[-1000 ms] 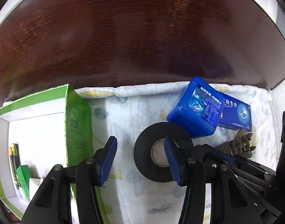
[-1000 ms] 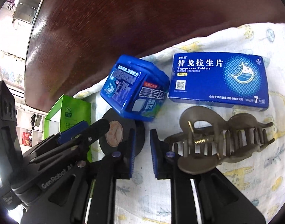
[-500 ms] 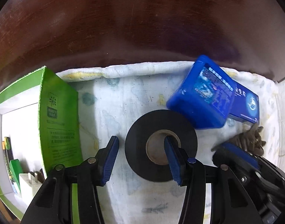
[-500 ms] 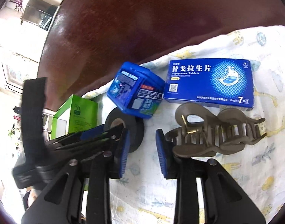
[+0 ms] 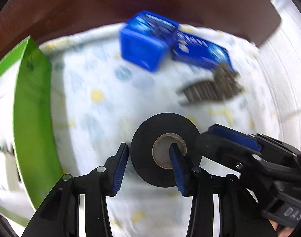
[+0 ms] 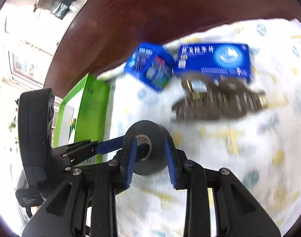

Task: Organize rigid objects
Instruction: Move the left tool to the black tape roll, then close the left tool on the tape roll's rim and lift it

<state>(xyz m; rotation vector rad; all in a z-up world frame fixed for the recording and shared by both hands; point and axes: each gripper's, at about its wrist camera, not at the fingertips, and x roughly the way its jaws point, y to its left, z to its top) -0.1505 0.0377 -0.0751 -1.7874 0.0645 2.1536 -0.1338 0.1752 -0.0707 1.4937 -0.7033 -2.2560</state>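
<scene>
A black tape roll (image 5: 166,150) is held up off the printed cloth (image 5: 103,106). My left gripper (image 5: 149,154) is shut on the tape roll, one finger at its outer rim and one in the core. My right gripper (image 6: 148,148) is shut on the same tape roll (image 6: 150,144), one finger in the core and one on the outside. A blue tub (image 5: 146,45), a flat blue tablet box (image 5: 201,53) and a grey hair claw (image 5: 209,88) lie farther back on the cloth, blurred.
An open green box (image 5: 32,106) with small items inside stands at the left; it also shows in the right wrist view (image 6: 91,106). The dark wooden table (image 5: 91,6) runs beyond the cloth. Both grippers are close together at the roll.
Both grippers have closed on the tape roll and lifted it; the blue boxes and hair claw now look farther away. The views are blurred from motion.
</scene>
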